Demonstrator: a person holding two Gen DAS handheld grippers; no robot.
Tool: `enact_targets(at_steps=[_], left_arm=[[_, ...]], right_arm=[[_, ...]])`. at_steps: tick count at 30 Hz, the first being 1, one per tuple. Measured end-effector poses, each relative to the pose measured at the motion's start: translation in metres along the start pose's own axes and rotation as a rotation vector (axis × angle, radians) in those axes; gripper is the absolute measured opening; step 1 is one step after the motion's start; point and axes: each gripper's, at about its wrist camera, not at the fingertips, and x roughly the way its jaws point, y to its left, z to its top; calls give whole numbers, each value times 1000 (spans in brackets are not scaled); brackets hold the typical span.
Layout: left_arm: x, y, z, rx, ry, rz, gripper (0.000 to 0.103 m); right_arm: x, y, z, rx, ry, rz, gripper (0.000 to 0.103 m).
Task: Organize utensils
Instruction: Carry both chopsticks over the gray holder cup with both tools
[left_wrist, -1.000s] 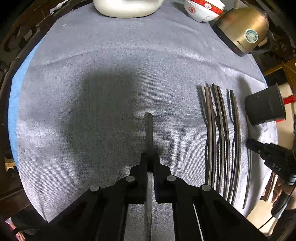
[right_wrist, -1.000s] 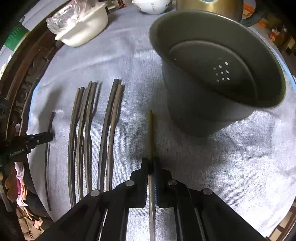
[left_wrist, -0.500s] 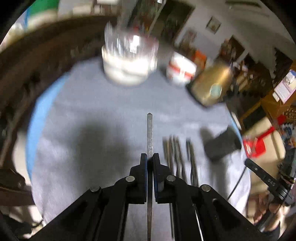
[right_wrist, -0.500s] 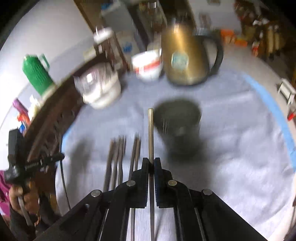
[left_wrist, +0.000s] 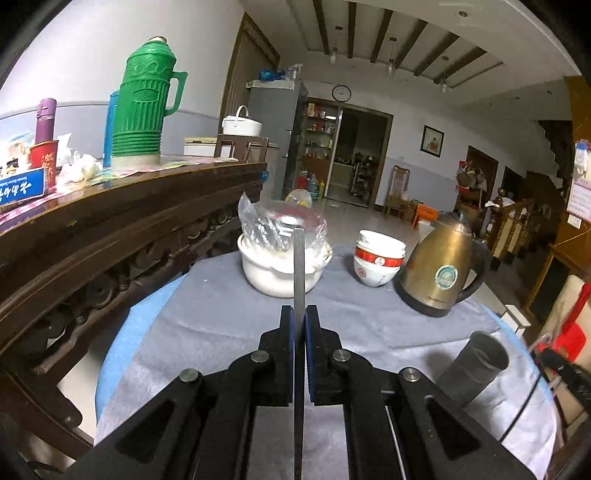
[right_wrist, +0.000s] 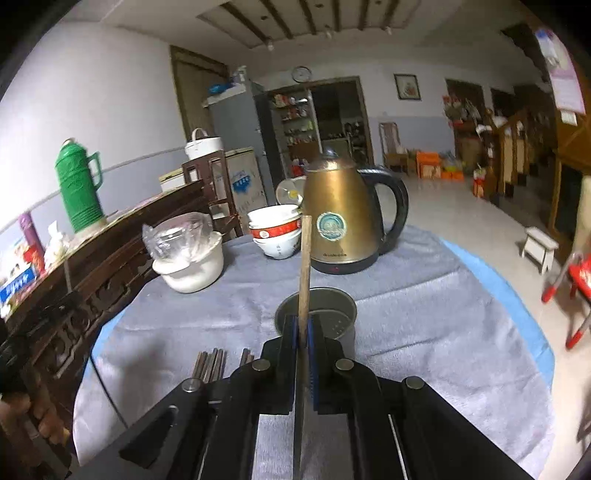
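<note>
Grey cloth (right_wrist: 424, 295) bare toward right edge; left gripper (left_wrist: 299, 314), right gripper (right_wrist: 303, 325) jaws each clamped on chopstick (left_wrist: 299, 266).

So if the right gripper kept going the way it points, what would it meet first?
Most likely the dark metal cup: it stands just beyond the right gripper, and the chopstick it clamps crosses its rim. Depth is uncertain; the chopstick could pass over.

Dim indoor light, heavy fisheye warp, dark vignetted corners, blurred edges

The right tool (right_wrist: 303, 325) clamps one chopstick (right_wrist: 304, 266) above the grey holder cup (right_wrist: 343, 317).
</note>
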Motion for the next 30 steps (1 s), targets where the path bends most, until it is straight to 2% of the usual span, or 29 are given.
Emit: enact_targets(at_steps=[3,8,23,30], left_arm=[[-7,5,-10,-1,5,10,6],[-33,11,-21,-8,-49,33,7],[-118,36,-47,-63,-43,-47,8],[-132,33,-55,-56,-39,-69,8]], right_arm=[[-9,6,-4,-14,-12,9,6],[-25,15,-10,-42,-18,21,6],[-76,18,-40,-25,-17,22,6],[-89,15,-50,-13,-22,6,6]])
